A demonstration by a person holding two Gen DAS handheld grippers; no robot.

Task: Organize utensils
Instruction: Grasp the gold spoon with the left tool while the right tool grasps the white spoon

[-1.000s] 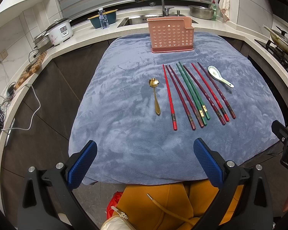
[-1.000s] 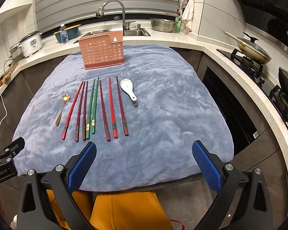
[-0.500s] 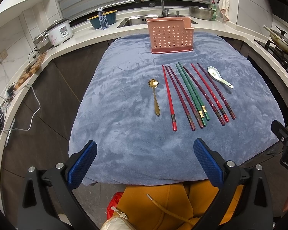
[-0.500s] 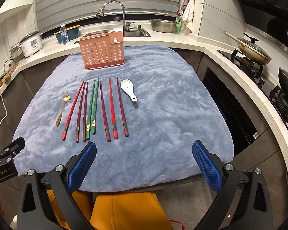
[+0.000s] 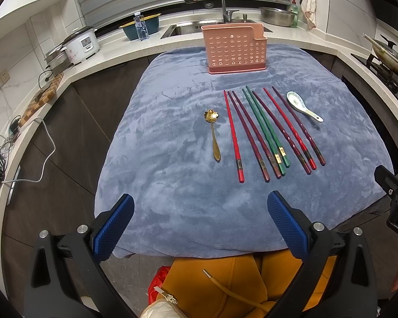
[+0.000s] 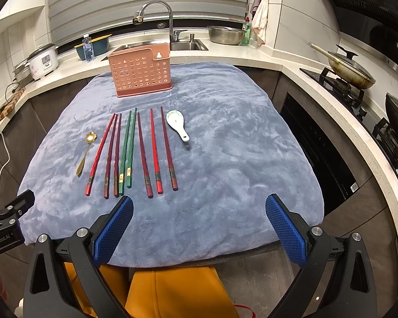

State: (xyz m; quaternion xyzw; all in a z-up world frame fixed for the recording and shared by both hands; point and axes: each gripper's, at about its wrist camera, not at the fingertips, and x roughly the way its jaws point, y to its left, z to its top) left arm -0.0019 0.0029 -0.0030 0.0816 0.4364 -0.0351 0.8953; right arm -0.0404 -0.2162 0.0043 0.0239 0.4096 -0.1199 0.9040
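A pink perforated utensil holder stands at the far end of a blue-grey cloth. Several red, maroon and green chopsticks lie side by side in the middle. A gold spoon lies left of them, a white ceramic spoon right of them. My left gripper and right gripper are both open and empty, over the cloth's near edge.
A sink with a tap lies behind the holder. A rice cooker and a blue bowl stand on the left counter. A steel bowl and a lidded pan on the stove stand on the right.
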